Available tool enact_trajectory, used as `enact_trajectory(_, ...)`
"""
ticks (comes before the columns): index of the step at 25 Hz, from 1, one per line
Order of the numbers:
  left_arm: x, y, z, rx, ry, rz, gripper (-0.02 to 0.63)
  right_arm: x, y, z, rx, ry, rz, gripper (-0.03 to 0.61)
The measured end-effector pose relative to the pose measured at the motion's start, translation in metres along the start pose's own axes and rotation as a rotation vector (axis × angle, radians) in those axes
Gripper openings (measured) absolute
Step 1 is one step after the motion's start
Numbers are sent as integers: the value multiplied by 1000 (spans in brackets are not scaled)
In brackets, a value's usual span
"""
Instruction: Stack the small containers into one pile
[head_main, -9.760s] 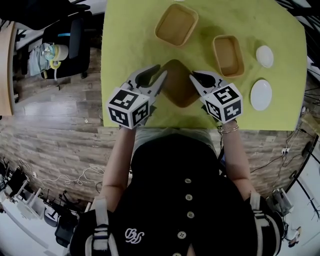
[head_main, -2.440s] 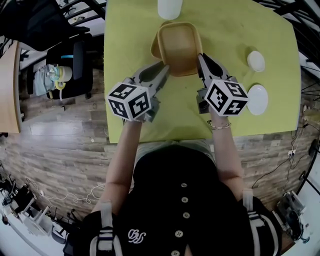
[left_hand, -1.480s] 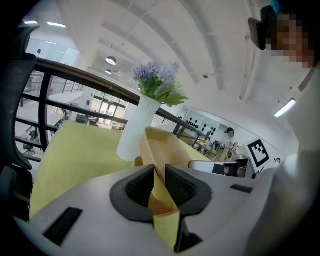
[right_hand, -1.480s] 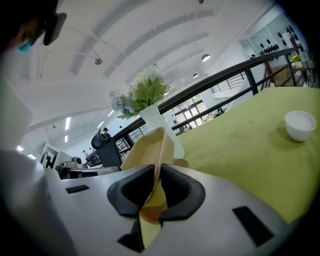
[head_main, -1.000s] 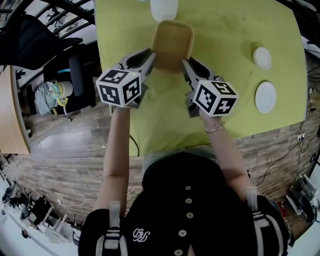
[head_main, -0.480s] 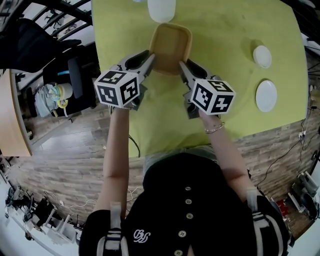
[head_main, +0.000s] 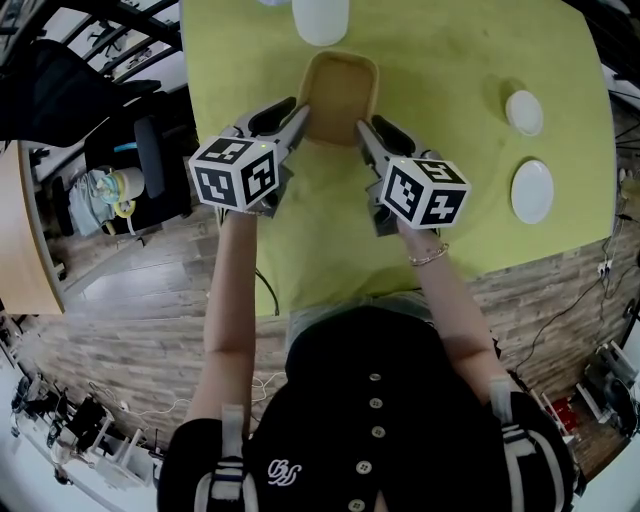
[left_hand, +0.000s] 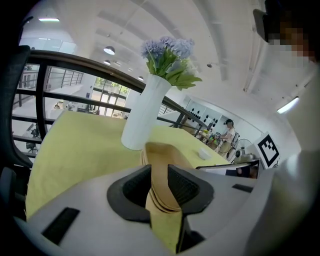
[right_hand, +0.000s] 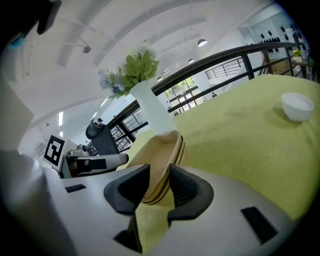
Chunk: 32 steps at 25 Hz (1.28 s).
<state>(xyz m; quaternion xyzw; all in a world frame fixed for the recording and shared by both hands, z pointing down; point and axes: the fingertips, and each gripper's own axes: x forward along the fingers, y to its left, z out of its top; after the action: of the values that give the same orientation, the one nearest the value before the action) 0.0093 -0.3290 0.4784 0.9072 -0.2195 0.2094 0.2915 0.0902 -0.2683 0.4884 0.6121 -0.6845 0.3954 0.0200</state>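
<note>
The tan containers sit nested in one stack (head_main: 340, 88) on the yellow-green table (head_main: 470, 60), just in front of a white vase (head_main: 320, 18). My left gripper (head_main: 300, 112) is at the stack's near left rim and my right gripper (head_main: 365, 130) at its near right rim. In the left gripper view the layered rim (left_hand: 162, 172) stands between the jaws of the left gripper (left_hand: 159, 187). In the right gripper view the rim (right_hand: 162, 160) lies between the jaws of the right gripper (right_hand: 159, 187) with a gap on one side. Both pairs of jaws have just been opening and stand open around the rim.
A small white bowl (head_main: 525, 112) and a white plate (head_main: 531, 191) lie at the table's right side. The bowl (right_hand: 297, 106) also shows in the right gripper view. The vase (left_hand: 145, 112) holds flowers. A black chair (head_main: 140, 150) stands left of the table.
Both grippers' jaws have parted a little around the stack's rim. The hands and the stack have stayed in place.
</note>
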Motion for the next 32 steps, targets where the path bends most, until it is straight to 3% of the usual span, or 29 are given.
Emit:
enact_trajectory(14, -11, -11, 2, 8, -25, 25, 117, -11, 0, 6, -9, -35, 20, 149)
enact_trajectory(32, -53, -90, 9, 38, -161, 54, 129, -84, 31, 33, -110, -113, 226, 149)
